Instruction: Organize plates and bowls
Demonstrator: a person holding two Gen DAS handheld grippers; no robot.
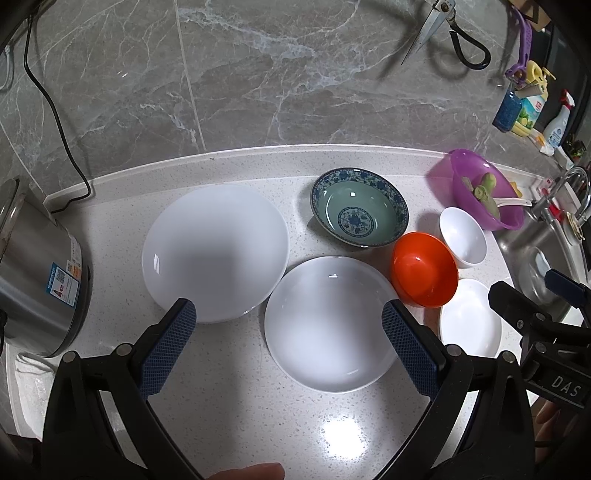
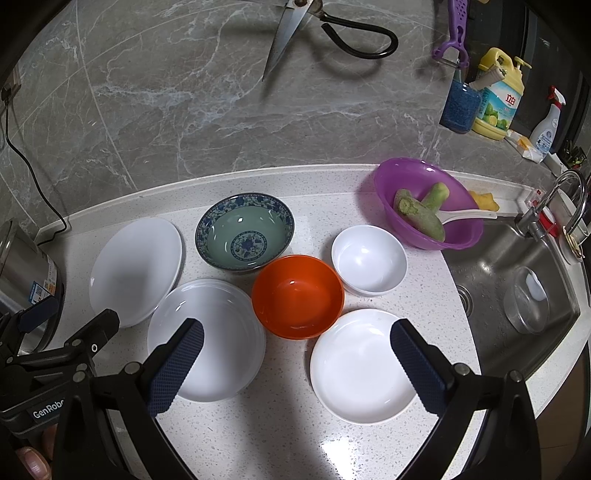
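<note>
On the speckled counter (image 1: pixel 229 413) lie a large white plate (image 1: pixel 216 253) at the left, a white deep plate (image 1: pixel 328 325) in front, a blue-patterned green bowl (image 1: pixel 360 210), an orange bowl (image 1: pixel 424 269), a small white bowl (image 1: pixel 463 236) and a small white plate (image 1: pixel 471 319). My left gripper (image 1: pixel 288 347) hovers open above the two big plates, holding nothing. The right wrist view shows the same set: large plate (image 2: pixel 136 269), deep plate (image 2: pixel 221 332), patterned bowl (image 2: pixel 245 232), orange bowl (image 2: pixel 297 295), small white bowl (image 2: pixel 369 260), small plate (image 2: pixel 360 365). My right gripper (image 2: pixel 295 365) is open and empty above them.
A steel pot (image 1: pixel 40 273) stands at the left edge with a black cable behind it. A purple bowl (image 2: pixel 428 203) holds vegetable stalks and a white spoon. At the right is a sink (image 2: pixel 509 288) with a tap, bottles beyond. Scissors (image 2: pixel 325 29) hang on the marble wall.
</note>
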